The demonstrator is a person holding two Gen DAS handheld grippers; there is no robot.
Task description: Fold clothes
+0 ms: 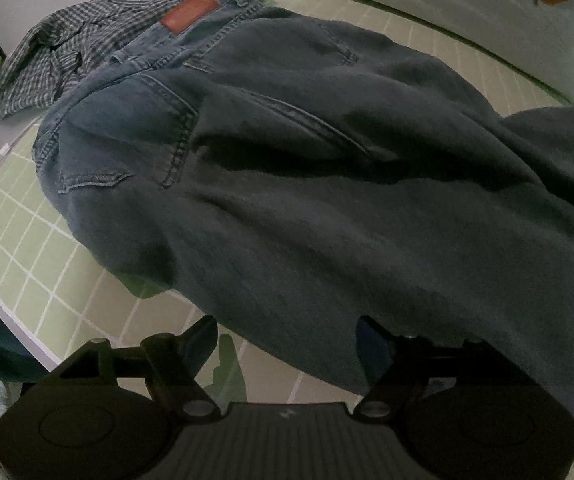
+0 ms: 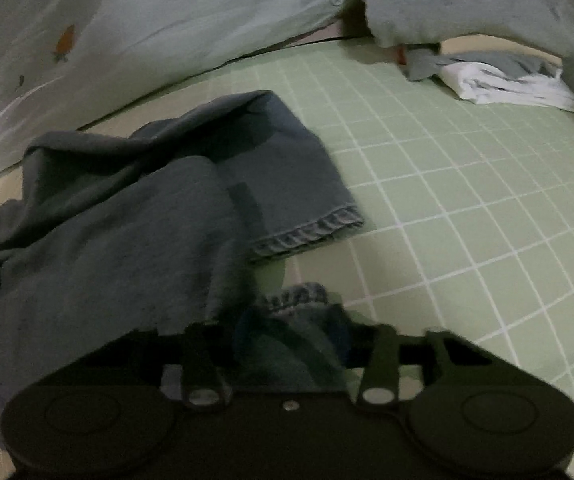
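**Jeans stretched long across the bed, a gripper at each end**

Right gripper (image 2: 291,340) first: denim is bunched between its fingers, a stitched leg hem (image 2: 295,300) poking out just ahead, so it looks clamped on that cuff. The second leg's hem (image 2: 307,234) lies flat on the green checked sheet (image 2: 467,208) a little further out, apart from the held one.

Over to the left gripper (image 1: 287,330): fingers spread wide at the jeans (image 1: 287,184) edge, fabric draped over the right-hand one. Is it pinching anything? Can't tell.

The jeans lie back-side up, leather waistband patch (image 1: 191,14) at the far end, resting on a rumpled checked shirt (image 1: 67,48). My read: holding the cuff lets that leg be drawn over for a fold. A carrot-print quilt (image 2: 147,32) borders the bed, pale garments (image 2: 507,80) heaped beyond.
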